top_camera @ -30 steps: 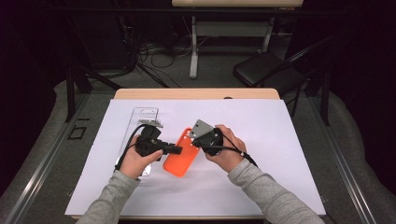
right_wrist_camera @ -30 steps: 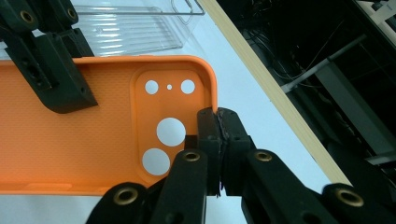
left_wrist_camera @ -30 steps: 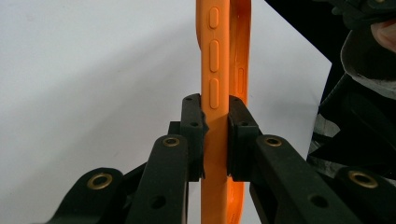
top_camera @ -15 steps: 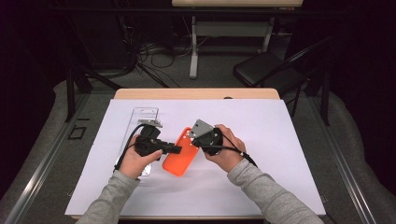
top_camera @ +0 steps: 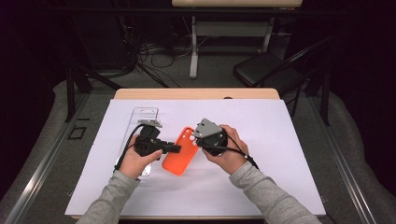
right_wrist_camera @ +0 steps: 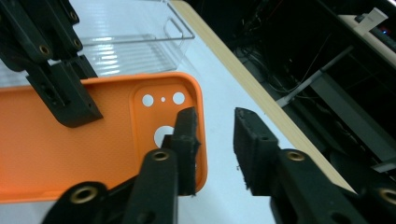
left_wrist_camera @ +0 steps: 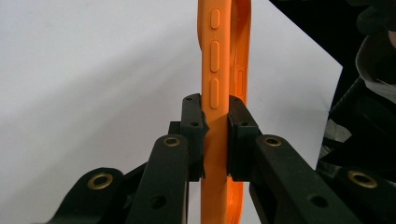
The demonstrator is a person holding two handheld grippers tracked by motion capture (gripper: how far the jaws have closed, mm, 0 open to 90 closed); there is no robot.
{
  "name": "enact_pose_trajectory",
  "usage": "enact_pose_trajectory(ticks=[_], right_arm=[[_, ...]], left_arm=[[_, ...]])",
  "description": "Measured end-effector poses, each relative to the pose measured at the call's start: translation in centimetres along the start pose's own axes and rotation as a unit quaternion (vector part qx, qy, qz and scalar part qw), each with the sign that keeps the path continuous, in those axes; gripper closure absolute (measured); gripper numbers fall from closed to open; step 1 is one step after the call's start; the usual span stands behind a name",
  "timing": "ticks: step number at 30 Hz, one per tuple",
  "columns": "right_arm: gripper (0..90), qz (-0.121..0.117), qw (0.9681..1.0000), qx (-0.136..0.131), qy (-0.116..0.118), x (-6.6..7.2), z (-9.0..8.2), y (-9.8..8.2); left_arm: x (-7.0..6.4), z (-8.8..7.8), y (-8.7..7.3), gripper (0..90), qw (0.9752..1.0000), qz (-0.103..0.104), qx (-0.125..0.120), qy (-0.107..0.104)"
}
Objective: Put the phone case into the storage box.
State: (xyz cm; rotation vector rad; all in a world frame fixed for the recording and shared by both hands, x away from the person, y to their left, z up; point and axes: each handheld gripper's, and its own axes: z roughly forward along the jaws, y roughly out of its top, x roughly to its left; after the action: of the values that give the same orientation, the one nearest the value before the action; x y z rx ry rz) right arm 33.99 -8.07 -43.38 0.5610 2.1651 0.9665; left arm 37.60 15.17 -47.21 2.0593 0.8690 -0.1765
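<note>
Here the left tongs (left_wrist_camera: 215, 135) pinch the orange phone case (top_camera: 180, 151) by one side wall while the right tongs (right_wrist_camera: 215, 144) gape astride its camera-end rim, so a misjudged closing could twist it free.

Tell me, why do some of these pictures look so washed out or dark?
High view: the white sheet is brightly lit while the room beyond the table sinks into near black. Left gripper view: the sheet glares to blank white beside the orange phone case, which stays crisp. Right gripper view: the clear plastic tray catches streaky reflections; the near fingers look slightly soft.
</note>
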Motion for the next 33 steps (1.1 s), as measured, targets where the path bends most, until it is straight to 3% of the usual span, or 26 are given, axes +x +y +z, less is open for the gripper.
enact_pose_trajectory(ticks=[7,11,19,20,25,33], right_arm=[[57.4,0.011,0.9995,-0.028,-0.008,-0.4,-0.6,-0.3],[55.1,0.026,0.9992,-0.029,-0.008,-0.7,-0.8,-0.7],[52.9,0.068,0.9972,-0.032,-0.003,-1.5,-1.1,-1.9],[51.4,0.087,0.9955,-0.037,-0.002,-1.7,-1.3,-2.3],[50.4,0.124,0.9912,-0.046,-0.001,-2.3,-2.0,-3.1],[48.2,0.164,0.9846,-0.061,0.007,-2.7,-2.6,-3.8]], left_arm=[[0.1,-0.4,-0.2,80.5,0.9996,0.005,-0.024,0.013],[0.2,-0.5,-0.4,80.5,0.9988,0.017,-0.038,0.026],[0.2,-0.7,-0.4,80.5,0.9978,0.021,-0.056,0.027],[0.2,-0.8,-0.5,80.5,0.9976,0.023,-0.06,0.027],[0.1,-1.0,-0.6,80.5,0.9965,0.028,-0.075,0.027],[-0.3,-1.2,-0.9,80.5,0.9934,0.036,-0.105,0.028]])
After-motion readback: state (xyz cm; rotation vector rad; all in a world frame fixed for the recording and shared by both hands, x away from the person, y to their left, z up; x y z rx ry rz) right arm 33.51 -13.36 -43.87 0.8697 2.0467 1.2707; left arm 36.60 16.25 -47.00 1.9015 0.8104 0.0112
